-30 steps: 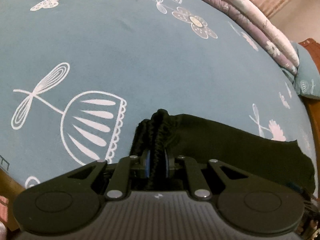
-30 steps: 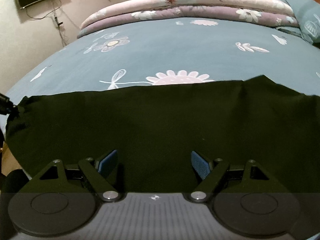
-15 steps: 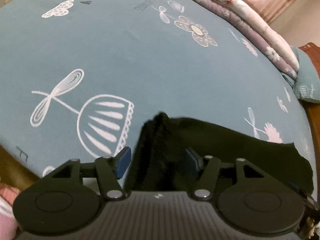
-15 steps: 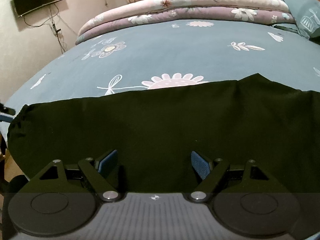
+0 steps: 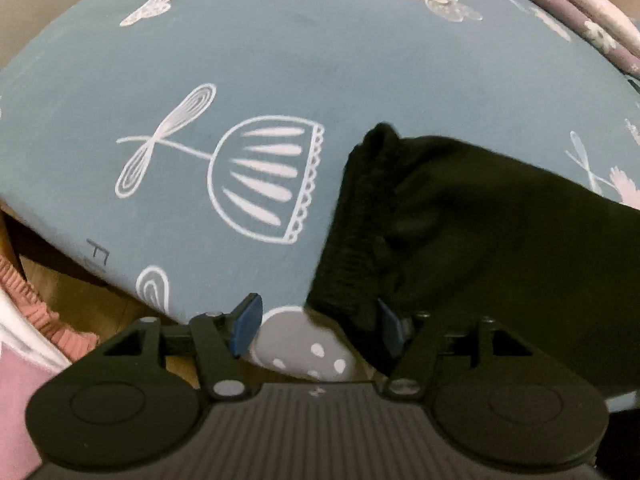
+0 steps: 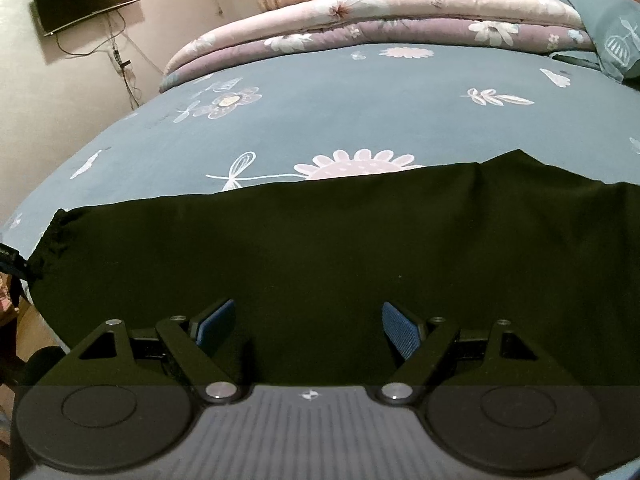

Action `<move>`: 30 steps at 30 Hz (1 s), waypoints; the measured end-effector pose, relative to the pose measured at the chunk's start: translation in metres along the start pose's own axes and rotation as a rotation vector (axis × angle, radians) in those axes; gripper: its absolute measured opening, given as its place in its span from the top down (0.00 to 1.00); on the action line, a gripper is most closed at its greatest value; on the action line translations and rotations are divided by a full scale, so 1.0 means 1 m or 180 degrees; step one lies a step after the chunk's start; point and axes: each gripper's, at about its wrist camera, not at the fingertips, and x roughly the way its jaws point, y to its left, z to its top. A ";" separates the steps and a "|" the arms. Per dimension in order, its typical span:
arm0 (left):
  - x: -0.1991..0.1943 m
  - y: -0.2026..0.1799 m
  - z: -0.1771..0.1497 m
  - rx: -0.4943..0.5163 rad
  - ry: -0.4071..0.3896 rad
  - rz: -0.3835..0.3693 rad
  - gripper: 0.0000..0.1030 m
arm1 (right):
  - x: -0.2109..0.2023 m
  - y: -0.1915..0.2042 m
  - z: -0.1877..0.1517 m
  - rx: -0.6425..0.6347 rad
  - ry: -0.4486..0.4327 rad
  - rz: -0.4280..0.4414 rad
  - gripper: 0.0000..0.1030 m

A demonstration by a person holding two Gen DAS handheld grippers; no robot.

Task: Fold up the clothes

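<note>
1 black garment [image 6: 340,264], 2 grippers

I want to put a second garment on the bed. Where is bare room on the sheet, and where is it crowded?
The bedsheet is bare between the black garment and the folded quilts at the far side. More free sheet lies beside the garment's gathered end, around the printed flower. The near edge is crowded: the garment covers it, with the left gripper, jaws opening, and the right gripper there.

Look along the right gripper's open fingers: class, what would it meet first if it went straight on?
Most likely the black garment spread on the bed; it fills the space ahead of the right gripper, though depth is unclear.
</note>
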 end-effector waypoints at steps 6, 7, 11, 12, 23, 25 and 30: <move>-0.036 -0.021 0.007 0.0194 -0.0271 0.0177 0.41 | -0.003 -0.005 -0.001 0.0059 -0.0020 0.0010 0.18; -0.044 -0.029 0.008 0.0286 -0.0364 0.0145 0.41 | -0.004 -0.005 -0.001 0.0052 -0.0024 0.0019 0.18; -0.057 -0.064 0.010 0.0612 -0.0552 -0.0538 0.36 | -0.001 -0.001 -0.003 0.0006 -0.0006 0.0080 0.18; -0.053 -0.073 0.011 0.0667 -0.0561 -0.0695 0.36 | 0.000 0.000 -0.004 -0.0005 0.0004 0.0097 0.18; 0.027 -0.158 0.038 0.1065 -0.0538 -0.1027 0.37 | 0.004 0.003 -0.009 -0.0130 0.0054 0.0044 0.18; 0.041 -0.147 0.041 0.0934 -0.0546 -0.0744 0.40 | 0.004 0.000 -0.009 -0.0118 0.0052 0.0036 0.18; 0.032 -0.119 0.048 0.0515 -0.0616 -0.0893 0.40 | 0.005 -0.009 -0.009 -0.0044 0.0009 0.0099 0.18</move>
